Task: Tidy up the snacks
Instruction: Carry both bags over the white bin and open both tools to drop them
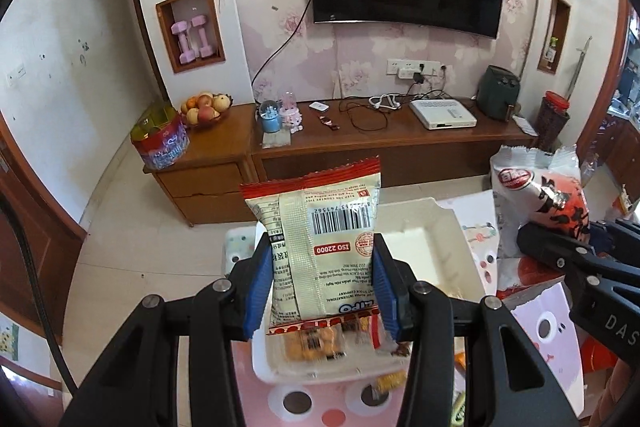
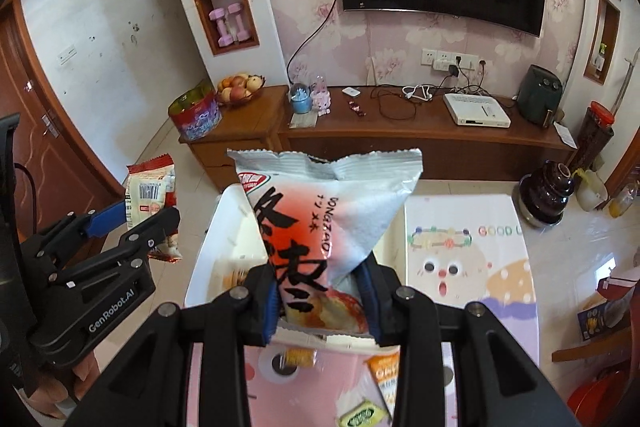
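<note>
My left gripper (image 1: 322, 289) is shut on a cream snack packet (image 1: 320, 239) with a red top edge and a barcode, held upright above a white tray (image 1: 448, 247). My right gripper (image 2: 322, 301) is shut on a white and red snack bag (image 2: 320, 223) with large black characters, also lifted over the white tray (image 2: 204, 259). In the right wrist view the left gripper (image 2: 132, 223) and its packet (image 2: 150, 195) show at the left. The left wrist view catches the right gripper's bag (image 1: 540, 199) at the right. Small wrapped snacks (image 1: 316, 341) lie in the tray.
The tray rests on a low table with a pink cartoon cover (image 2: 460, 267). Loose small snack packets (image 2: 362, 415) lie near its front edge. Beyond stand a wooden TV cabinet (image 1: 380, 143) with a fruit bowl (image 1: 206, 109), a tin (image 1: 160, 143) and cables, and a dark jar (image 2: 546, 199) on the floor.
</note>
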A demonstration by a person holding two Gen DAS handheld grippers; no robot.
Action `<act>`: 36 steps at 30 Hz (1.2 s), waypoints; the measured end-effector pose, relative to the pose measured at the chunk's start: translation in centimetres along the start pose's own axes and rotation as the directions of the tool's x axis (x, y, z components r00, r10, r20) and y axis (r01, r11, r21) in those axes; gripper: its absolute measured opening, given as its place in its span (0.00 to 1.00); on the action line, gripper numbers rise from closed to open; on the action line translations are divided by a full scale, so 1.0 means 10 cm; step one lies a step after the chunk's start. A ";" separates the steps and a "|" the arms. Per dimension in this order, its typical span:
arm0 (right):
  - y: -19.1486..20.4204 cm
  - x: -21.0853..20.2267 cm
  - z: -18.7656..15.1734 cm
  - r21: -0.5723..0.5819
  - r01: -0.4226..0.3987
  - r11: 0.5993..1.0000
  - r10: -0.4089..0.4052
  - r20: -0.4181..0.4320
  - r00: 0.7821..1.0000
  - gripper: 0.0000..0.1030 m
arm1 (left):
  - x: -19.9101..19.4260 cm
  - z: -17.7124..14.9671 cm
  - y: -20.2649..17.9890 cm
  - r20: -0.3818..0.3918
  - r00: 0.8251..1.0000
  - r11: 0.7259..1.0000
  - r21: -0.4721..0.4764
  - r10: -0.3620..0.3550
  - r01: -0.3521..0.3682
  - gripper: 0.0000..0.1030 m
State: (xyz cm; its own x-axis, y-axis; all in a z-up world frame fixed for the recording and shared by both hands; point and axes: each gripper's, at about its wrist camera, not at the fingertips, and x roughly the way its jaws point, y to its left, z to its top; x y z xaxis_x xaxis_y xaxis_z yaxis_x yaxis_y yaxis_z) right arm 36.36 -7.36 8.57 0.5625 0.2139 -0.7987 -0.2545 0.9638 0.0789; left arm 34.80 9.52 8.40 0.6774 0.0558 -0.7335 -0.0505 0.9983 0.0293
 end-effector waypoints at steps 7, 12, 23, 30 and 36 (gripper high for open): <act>-0.04 0.35 0.26 0.013 0.012 1.000 -0.012 -0.020 1.000 0.34 | 0.44 0.16 -0.02 -0.056 0.998 1.000 0.014 0.017 -0.016 0.43; -0.02 0.63 0.34 0.009 0.027 1.000 -0.026 -0.054 0.998 0.34 | 0.69 0.17 0.03 -0.098 0.995 1.000 -0.019 0.004 -0.006 0.63; 0.01 0.66 0.30 0.034 0.018 0.999 -0.017 -0.046 0.999 0.53 | 0.71 0.03 0.12 -0.094 0.994 0.998 -0.012 0.059 -0.060 0.88; 0.08 0.62 0.21 0.023 0.001 1.000 0.001 -0.068 0.998 0.53 | 0.64 -0.03 0.15 -0.108 0.993 0.998 -0.024 0.056 -0.059 0.88; 0.11 0.56 0.15 0.021 -0.001 1.000 0.002 -0.068 0.998 0.53 | 0.55 -0.10 0.17 -0.110 0.992 0.998 -0.016 0.054 -0.056 0.88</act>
State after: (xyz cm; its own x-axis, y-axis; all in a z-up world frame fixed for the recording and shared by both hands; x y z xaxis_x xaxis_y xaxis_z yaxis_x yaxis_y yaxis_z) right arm 40.40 -4.86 5.02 0.5070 0.2048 -0.8373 -0.2382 0.9668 0.0922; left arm 37.70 11.49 3.71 0.5885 0.1070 -0.8013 -0.1000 0.9932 0.0592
